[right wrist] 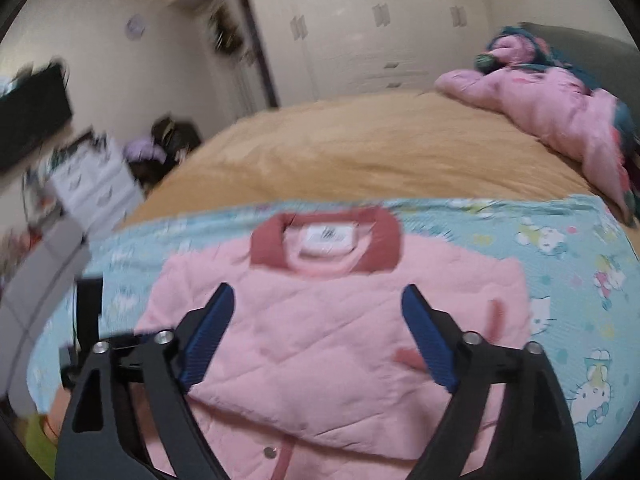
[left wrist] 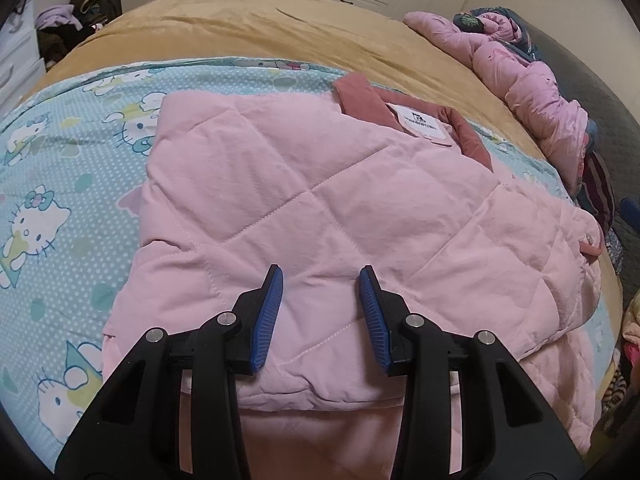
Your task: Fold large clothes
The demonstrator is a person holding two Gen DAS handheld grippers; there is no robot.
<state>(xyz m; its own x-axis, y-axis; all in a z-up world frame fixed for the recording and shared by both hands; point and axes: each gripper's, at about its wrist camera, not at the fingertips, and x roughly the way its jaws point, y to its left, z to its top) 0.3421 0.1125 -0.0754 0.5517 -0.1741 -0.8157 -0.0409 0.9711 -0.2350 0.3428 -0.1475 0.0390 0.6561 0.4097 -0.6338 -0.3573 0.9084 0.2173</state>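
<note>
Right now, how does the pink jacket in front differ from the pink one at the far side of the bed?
The near jacket lies flat and folded on the cartoon sheet; the far jacket sits crumpled in a heap on the tan blanket. The near jacket shows a darker pink collar and a white label; the far jacket shows neither. Both are pink and padded.

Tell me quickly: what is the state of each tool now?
Left tool: partly open, holding nothing, above the pink jacket.
Right tool: wide open, empty.
</note>
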